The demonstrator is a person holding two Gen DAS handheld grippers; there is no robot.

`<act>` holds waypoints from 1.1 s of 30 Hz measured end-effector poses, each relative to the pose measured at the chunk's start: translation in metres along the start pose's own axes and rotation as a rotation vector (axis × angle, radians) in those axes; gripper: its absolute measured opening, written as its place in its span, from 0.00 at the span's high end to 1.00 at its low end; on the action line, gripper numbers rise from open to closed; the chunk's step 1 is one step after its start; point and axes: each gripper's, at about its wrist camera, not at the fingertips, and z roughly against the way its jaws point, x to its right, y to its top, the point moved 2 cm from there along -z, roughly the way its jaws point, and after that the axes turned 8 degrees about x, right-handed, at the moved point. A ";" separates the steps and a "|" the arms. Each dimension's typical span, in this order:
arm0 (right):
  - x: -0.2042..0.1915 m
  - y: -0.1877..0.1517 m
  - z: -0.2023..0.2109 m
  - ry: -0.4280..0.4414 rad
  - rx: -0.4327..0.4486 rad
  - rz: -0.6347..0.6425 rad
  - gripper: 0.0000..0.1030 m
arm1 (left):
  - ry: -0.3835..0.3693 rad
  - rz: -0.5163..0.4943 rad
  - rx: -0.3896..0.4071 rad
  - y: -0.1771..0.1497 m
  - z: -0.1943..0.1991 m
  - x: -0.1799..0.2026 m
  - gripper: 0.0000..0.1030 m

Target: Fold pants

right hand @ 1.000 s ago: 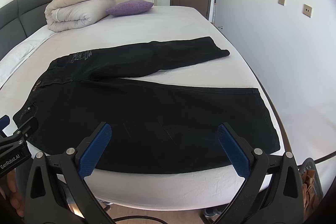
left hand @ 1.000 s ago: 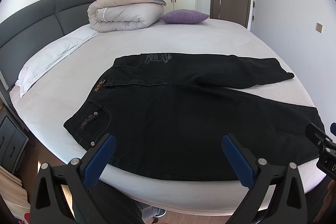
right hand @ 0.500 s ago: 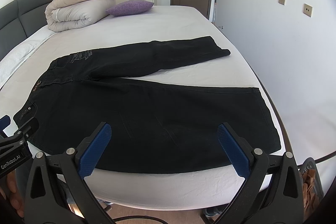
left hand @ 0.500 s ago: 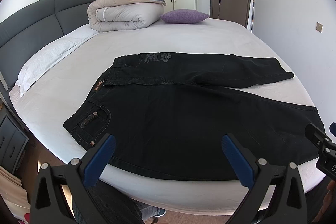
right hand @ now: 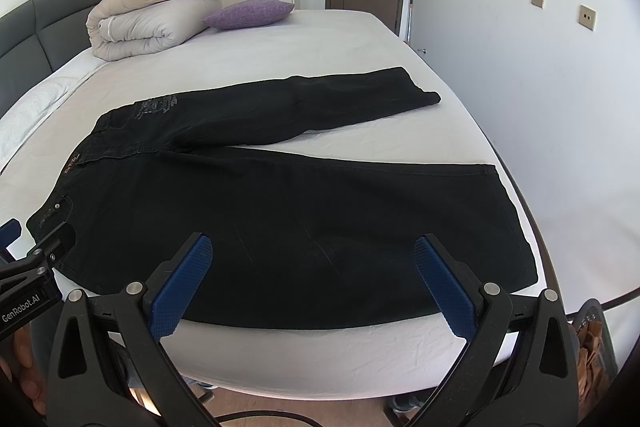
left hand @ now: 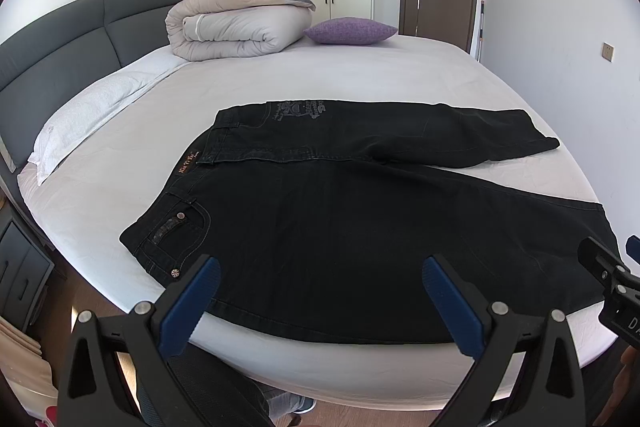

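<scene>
Black pants (left hand: 360,211) lie spread flat on the white bed (left hand: 280,75), waistband to the left, legs running right and splayed apart. The near leg ends at a wide hem (right hand: 508,227) by the bed's right edge; the far leg (right hand: 320,107) angles away. My left gripper (left hand: 320,291) hangs open just off the near bed edge, by the waist half of the pants, holding nothing. My right gripper (right hand: 312,275) is also open and empty, before the near leg. Each gripper shows at the other view's edge: the right gripper (left hand: 612,279) and the left gripper (right hand: 32,267).
A folded duvet (left hand: 236,23) with a mustard pillow and a purple cushion (left hand: 352,31) sit at the far end of the bed. A grey headboard (left hand: 60,55) and white pillow (left hand: 92,111) line the left. A wall runs close on the right; wardrobes and a door stand behind.
</scene>
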 end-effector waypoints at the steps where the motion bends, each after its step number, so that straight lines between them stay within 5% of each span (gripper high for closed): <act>1: 0.000 0.000 0.000 0.000 0.001 0.000 0.00 | 0.000 0.000 0.000 0.000 0.000 0.000 0.00; 33: -0.004 -0.006 0.001 0.015 -0.008 -0.008 0.00 | 0.019 -0.010 0.007 -0.009 -0.006 -0.002 0.00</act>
